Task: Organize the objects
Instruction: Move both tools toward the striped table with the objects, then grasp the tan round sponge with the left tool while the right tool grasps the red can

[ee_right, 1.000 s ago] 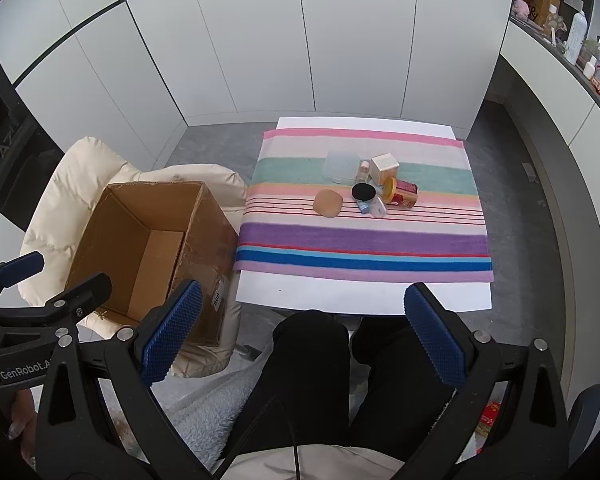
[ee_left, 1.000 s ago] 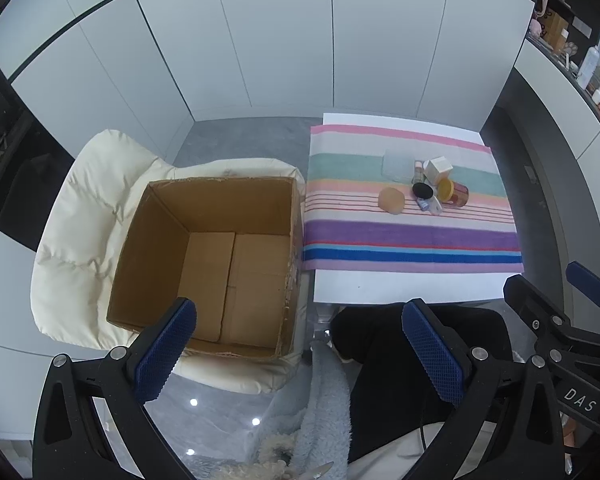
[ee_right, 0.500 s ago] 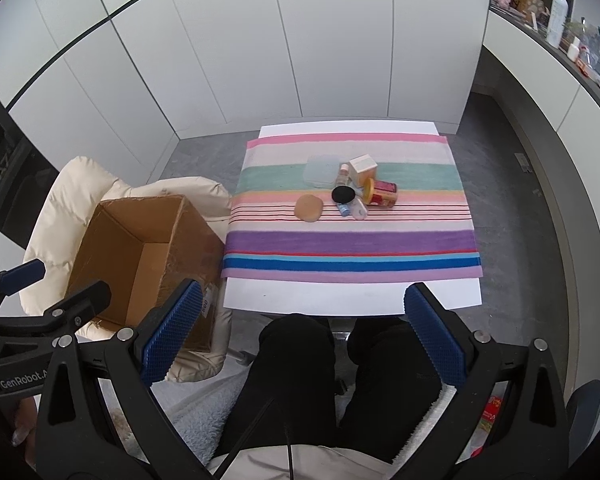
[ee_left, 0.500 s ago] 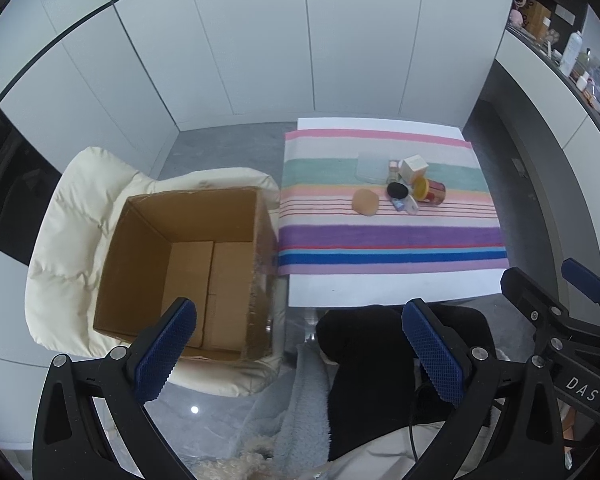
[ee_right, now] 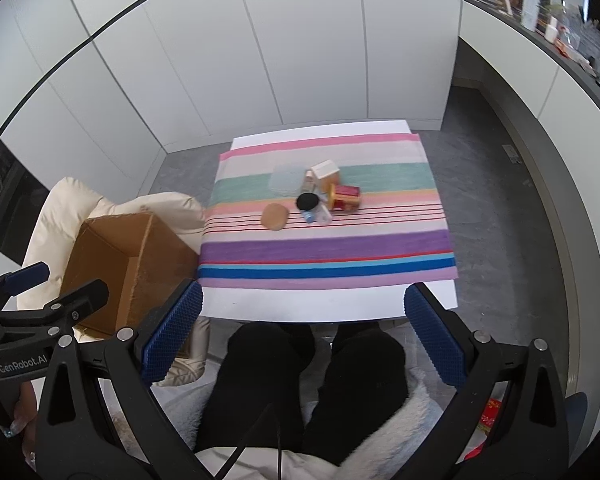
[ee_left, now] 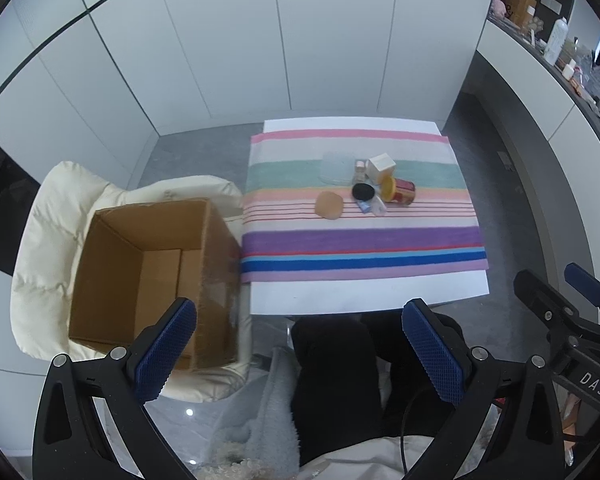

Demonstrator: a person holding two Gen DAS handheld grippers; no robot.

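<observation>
A cluster of small objects lies mid-table on a striped cloth (ee_left: 360, 240): a tan round pad (ee_left: 329, 205), a black disc (ee_left: 363, 191), a red can with a yellow lid (ee_left: 400, 191) on its side, a white-topped box (ee_left: 381, 165), a clear lidded container (ee_left: 336, 167) and a small bottle (ee_left: 359, 169). The same cluster shows in the right wrist view: pad (ee_right: 274, 216), can (ee_right: 345, 197), disc (ee_right: 307, 201). An open, empty cardboard box (ee_left: 152, 280) sits on a cream chair (ee_left: 52, 216). My left gripper (ee_left: 300, 352) and right gripper (ee_right: 300, 340) hang open above the person's lap, far from the objects.
White cabinet doors line the far wall. A counter (ee_right: 560, 40) with bottles runs along the right. The person's black-trousered legs (ee_right: 308, 380) are below the table's near edge. Grey floor (ee_right: 500, 200) lies to the right of the table.
Both cameras have pulled back and swung; the table and box now look smaller and sit further left in the left wrist view. Both grippers stay open and empty.
</observation>
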